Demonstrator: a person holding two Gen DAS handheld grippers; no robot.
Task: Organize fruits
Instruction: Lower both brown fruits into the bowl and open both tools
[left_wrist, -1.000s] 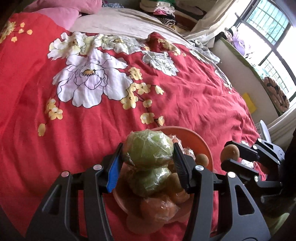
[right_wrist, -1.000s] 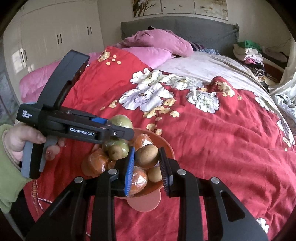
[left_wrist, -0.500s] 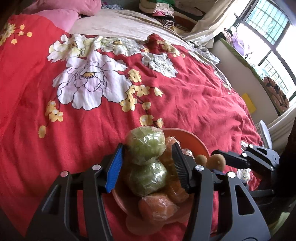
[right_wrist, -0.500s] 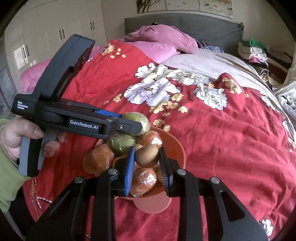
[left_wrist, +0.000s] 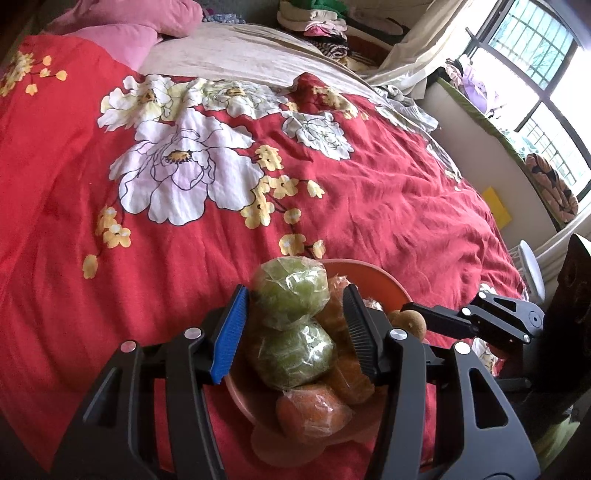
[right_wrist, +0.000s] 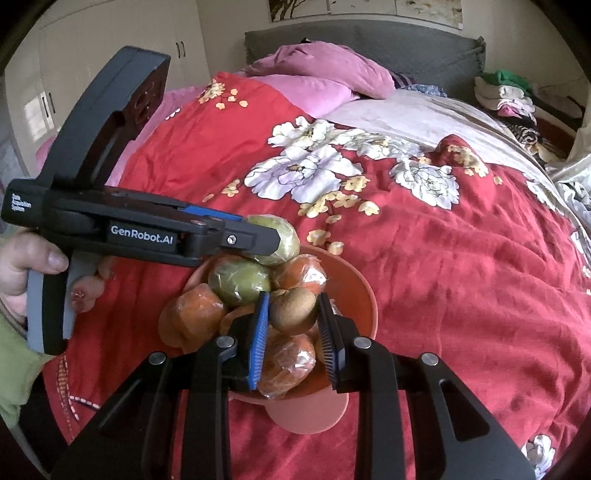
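An orange bowl (left_wrist: 373, 273) (right_wrist: 354, 284) sits on the red floral bedspread, heaped with wrapped green and orange fruits. My left gripper (left_wrist: 291, 325) has its jaws around a wrapped green fruit (left_wrist: 291, 291) at the top of the pile; a gap shows beside the right pad. A second green fruit (left_wrist: 295, 354) lies under it. My right gripper (right_wrist: 293, 332) is shut on a brown kiwi (right_wrist: 293, 310) just above the fruits in the bowl. The kiwi also shows in the left wrist view (left_wrist: 410, 323). The left gripper also shows in the right wrist view (right_wrist: 258, 240).
The red bedspread (left_wrist: 369, 192) spreads wide beyond the bowl. Pink pillows (right_wrist: 325, 74) and folded clothes (right_wrist: 506, 92) lie at the far end. A window and ledge (left_wrist: 517, 92) are on the right. One orange fruit (right_wrist: 192, 314) hangs at the bowl's left rim.
My left gripper has lowered the green fruit onto the pile and its jaws have widened a little. My right gripper has brought the kiwi down toward the bowl.
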